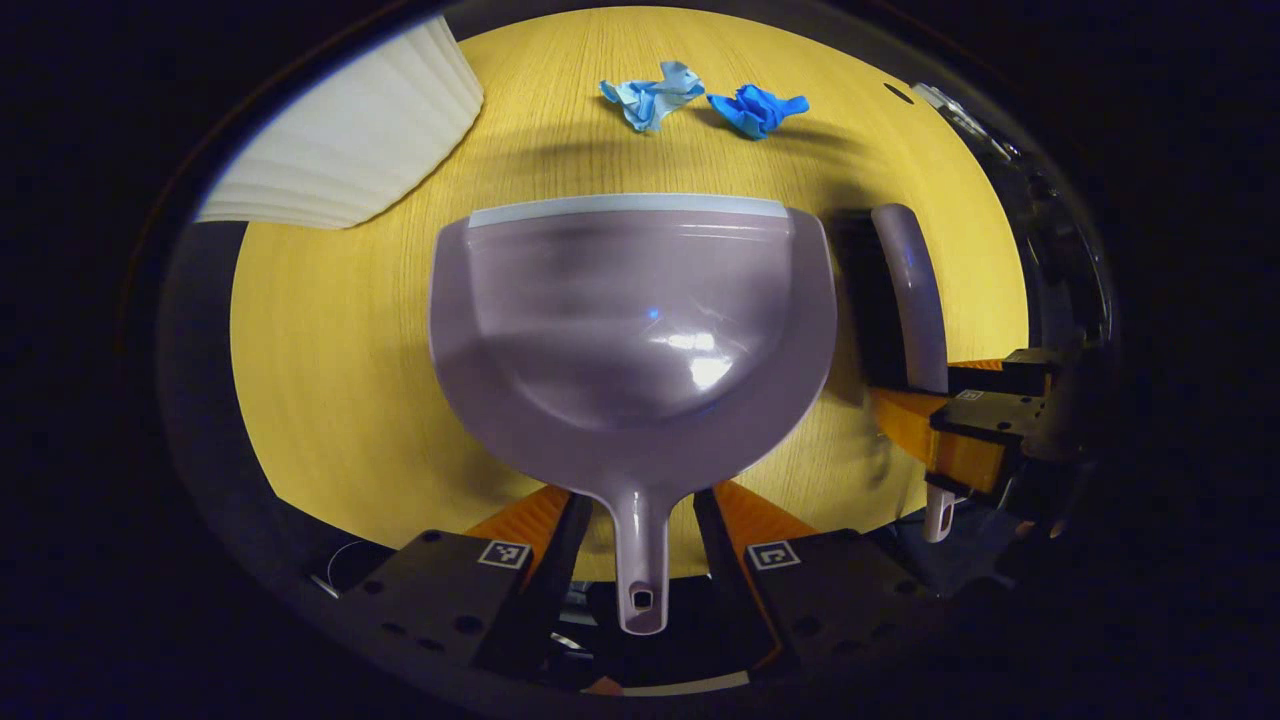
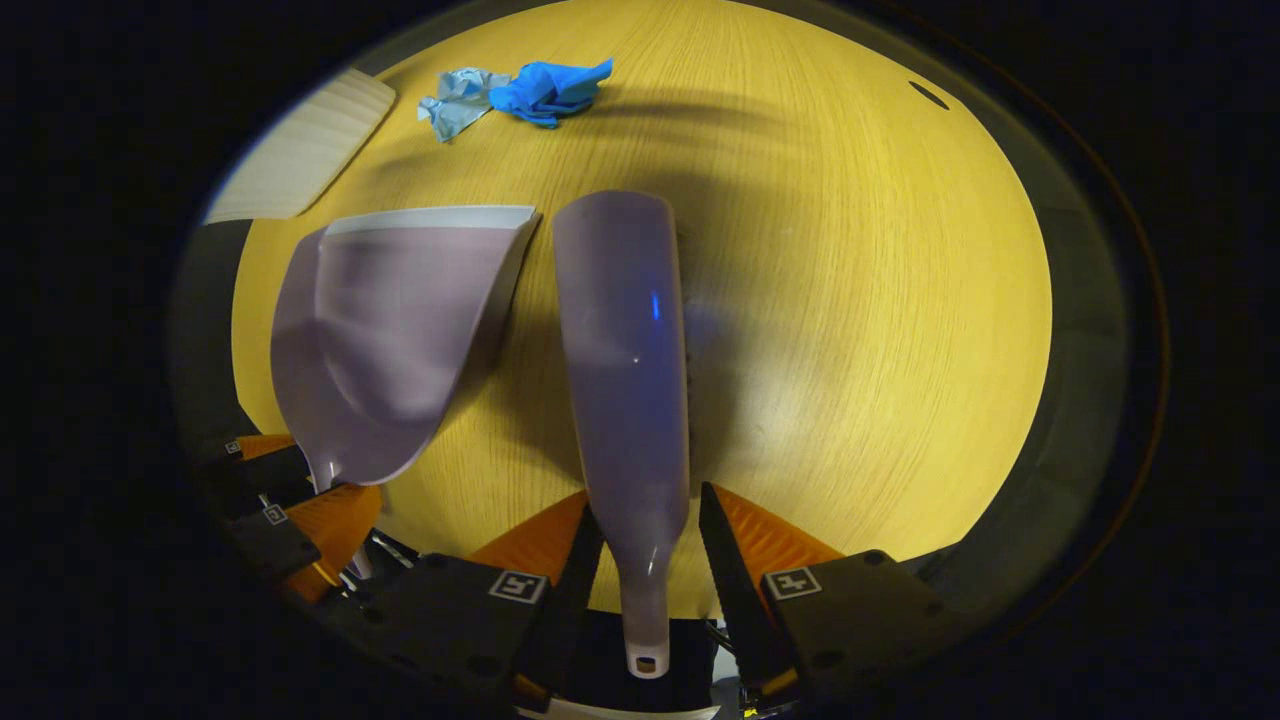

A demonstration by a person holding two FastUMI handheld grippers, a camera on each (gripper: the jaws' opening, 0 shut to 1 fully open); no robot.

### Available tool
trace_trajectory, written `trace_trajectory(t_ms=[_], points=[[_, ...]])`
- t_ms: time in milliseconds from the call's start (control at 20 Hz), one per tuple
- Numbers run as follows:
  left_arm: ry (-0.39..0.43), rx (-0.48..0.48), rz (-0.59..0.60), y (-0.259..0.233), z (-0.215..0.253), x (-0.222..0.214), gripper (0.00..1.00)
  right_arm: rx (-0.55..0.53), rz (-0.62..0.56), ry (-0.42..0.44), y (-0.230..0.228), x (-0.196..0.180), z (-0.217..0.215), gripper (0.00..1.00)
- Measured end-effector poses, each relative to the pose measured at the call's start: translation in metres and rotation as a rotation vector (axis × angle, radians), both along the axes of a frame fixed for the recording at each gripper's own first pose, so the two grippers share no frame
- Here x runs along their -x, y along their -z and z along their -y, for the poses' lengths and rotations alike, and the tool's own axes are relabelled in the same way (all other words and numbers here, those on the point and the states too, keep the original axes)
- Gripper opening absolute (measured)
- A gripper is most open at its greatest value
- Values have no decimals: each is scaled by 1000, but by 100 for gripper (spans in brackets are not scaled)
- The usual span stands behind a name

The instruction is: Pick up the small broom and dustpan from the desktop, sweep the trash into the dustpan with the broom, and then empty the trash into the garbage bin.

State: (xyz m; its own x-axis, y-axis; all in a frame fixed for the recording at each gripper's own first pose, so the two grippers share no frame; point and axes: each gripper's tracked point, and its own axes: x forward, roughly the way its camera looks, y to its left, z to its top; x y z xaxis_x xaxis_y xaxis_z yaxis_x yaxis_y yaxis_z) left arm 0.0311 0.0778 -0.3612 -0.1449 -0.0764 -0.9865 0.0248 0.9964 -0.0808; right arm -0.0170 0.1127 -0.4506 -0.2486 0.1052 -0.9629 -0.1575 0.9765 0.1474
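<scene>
In the left gripper view, your left gripper (image 1: 640, 520) straddles the thin handle of the glossy mauve plastic dustpan (image 1: 635, 320), its fingers spread on either side with a gap to the stem, so it is released, not yet grasping. Centre the stem, close squarely, and keep the pale front lip flat on the table and aimed at the trash. Two pieces lie on the far side, just beyond that lip: a crumpled pale-blue paper scrap (image 1: 650, 97) and a crumpled bright-blue paper scrap (image 1: 755, 108), near each other. To the right, the right gripper (image 1: 985, 425) sits at the mauve plastic hand broom (image 1: 912, 295).

In the right gripper view, the broom lies lengthwise between your right gripper's fingers, which stand apart from its narrow neck: open too. Grip low on the neck so the head can swing behind the scraps and draw them toward the pan at left.

The surface is a yellow wood-grain desktop (image 2: 850, 300), smooth, so paper should slide easily. A ribbed white object (image 2: 305, 150), possibly the bin, sits at the far left.
</scene>
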Motion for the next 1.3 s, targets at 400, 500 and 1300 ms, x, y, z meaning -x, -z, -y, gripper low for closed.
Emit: trace_trajectory(t_ms=[400,500,1300], points=[[-47,11,21,5,3,0,25,-32,29,-15,2,-3,-4,24],[-49,17,29,5,3,-1,23,-33,47,-14,2,-4,0,24],[152,-35,185,-16,-49,-15,19,30,331,-128,-44,-147,40,17]])
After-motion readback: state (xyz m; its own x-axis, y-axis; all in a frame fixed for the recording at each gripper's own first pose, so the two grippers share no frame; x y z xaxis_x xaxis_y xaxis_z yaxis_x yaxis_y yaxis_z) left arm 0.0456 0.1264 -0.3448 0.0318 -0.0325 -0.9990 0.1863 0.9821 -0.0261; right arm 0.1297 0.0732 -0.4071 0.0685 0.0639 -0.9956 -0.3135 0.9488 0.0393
